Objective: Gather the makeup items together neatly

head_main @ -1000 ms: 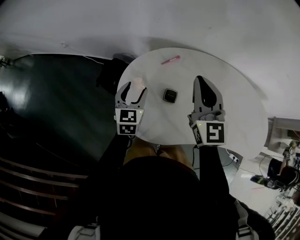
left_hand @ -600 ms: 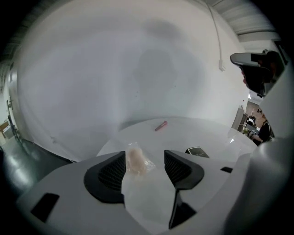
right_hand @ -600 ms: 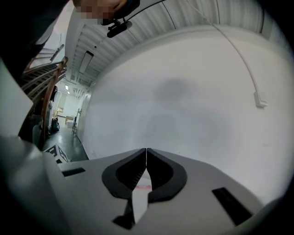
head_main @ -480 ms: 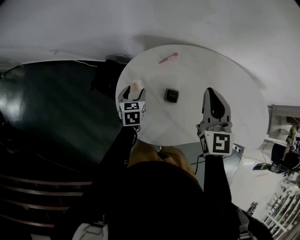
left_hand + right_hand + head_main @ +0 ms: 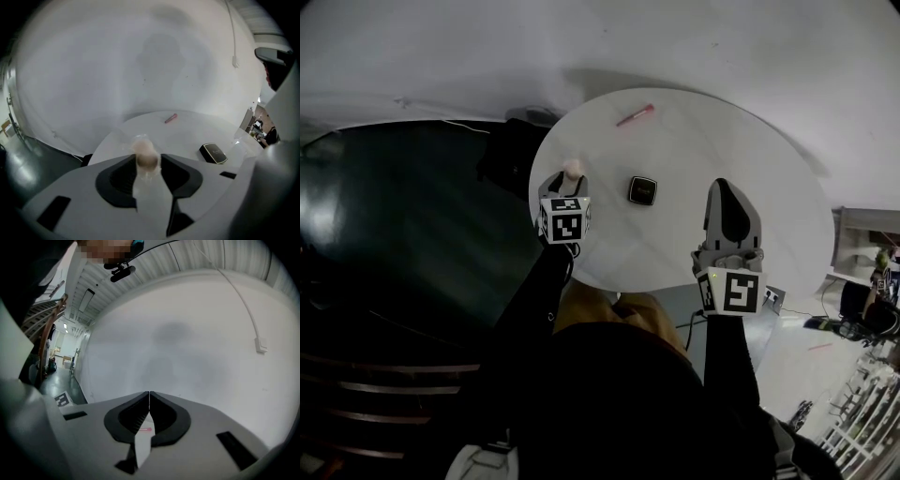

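The round white bench [image 5: 787,187] carries three makeup items, well apart from one another. A slim pink stick [image 5: 636,115] lies at 11 o'clock near the far rim. A black square compact case [image 5: 642,190] lies flat just toward 9 o'clock from the bench centre. A small peach-coloured rounded makeup item [image 5: 146,153] sits at the 9 o'clock rim. The left claw [image 5: 566,180] points steeply down at this rim and its jaws have just been closing. In the left gripper view the peach-coloured item stands between the two jaw tips and fills the gap, with a tip against each side of it. The jaws remain partly apart at the width of the item. The right claw [image 5: 149,394] hangs over the bench at 4 o'clock, pointing nearly level toward 12 o'clock. Its jaws are fully together, tips meeting, and hold nothing. The pink stick shows through the slot behind those tips, far beyond them. The compact case lies between the two claws, nearer the left one.
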`<action>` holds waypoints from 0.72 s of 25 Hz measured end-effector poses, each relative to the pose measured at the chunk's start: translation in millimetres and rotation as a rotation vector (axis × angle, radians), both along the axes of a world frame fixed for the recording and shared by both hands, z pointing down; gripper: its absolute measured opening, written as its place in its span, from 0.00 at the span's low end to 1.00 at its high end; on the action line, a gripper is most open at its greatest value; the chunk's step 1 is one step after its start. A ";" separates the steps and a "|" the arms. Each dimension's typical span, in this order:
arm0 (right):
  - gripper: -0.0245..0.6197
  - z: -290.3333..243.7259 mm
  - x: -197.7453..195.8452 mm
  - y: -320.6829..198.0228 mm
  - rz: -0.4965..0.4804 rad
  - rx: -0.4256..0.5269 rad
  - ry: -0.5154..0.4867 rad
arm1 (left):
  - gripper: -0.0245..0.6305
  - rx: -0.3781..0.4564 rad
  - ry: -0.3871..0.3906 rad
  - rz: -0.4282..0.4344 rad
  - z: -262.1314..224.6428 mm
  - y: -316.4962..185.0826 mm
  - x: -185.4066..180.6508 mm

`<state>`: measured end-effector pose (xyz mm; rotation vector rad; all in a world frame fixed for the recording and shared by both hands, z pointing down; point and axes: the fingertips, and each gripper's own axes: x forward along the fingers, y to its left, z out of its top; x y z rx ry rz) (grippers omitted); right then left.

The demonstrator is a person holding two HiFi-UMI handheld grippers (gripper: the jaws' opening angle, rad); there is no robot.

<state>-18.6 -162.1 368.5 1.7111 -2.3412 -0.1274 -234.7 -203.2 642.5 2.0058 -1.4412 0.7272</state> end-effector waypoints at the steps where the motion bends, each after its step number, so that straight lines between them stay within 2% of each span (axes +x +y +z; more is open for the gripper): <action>1: 0.08 0.6 -0.8 -0.4 -0.004 -0.001 -0.001 | 0.24 0.000 -0.015 -0.001 -0.9 0.2 -2.0; 3: 0.08 1.9 -1.8 -1.7 -0.012 -0.002 -0.005 | 0.20 0.011 -0.036 0.000 -4.1 -0.5 -5.0; 7: 0.08 4.0 -2.7 -1.5 -0.010 -0.004 -0.005 | 0.17 0.033 -0.049 0.013 -11.0 -0.1 -7.0; 13: 0.08 0.1 3.3 -2.0 -0.001 0.010 -0.016 | 0.16 0.072 -0.073 0.073 -26.8 4.7 3.6; 18: 0.08 -2.1 15.8 -4.7 -0.009 0.022 -0.033 | 0.16 0.068 -0.057 0.126 -40.1 15.2 26.5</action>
